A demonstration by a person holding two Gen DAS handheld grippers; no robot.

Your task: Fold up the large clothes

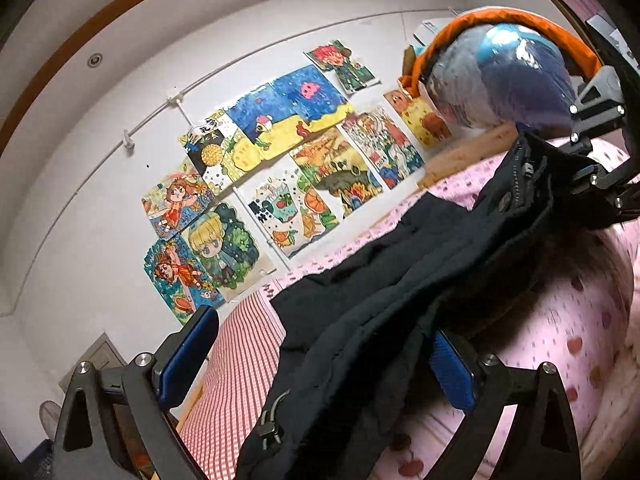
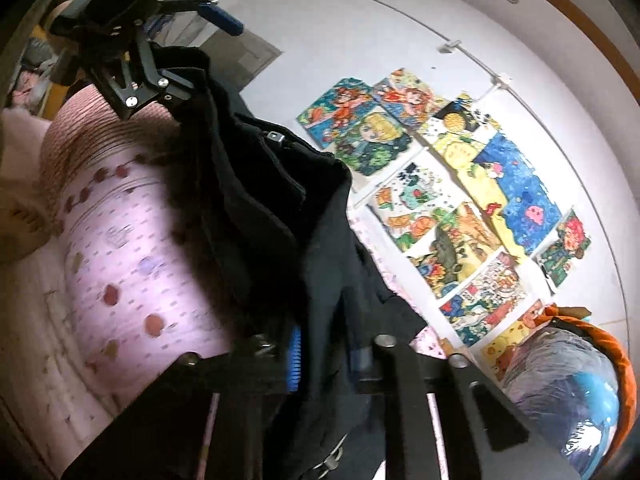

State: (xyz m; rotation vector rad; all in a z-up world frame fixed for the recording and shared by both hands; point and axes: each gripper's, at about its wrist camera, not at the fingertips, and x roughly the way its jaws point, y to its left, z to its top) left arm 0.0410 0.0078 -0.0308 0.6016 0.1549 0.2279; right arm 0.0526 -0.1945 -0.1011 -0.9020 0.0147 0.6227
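The large dark navy quilted jacket (image 1: 400, 300) hangs between both tools, above the pink patterned bed cover (image 1: 580, 320), probably raised to shake it flat before folding. Its fabric drapes in heavy folds, with a zip and snap fastener showing. The right gripper (image 2: 328, 360) is clenched on an edge; the left gripper (image 1: 320, 344) stands spread, cloth lying loose between.
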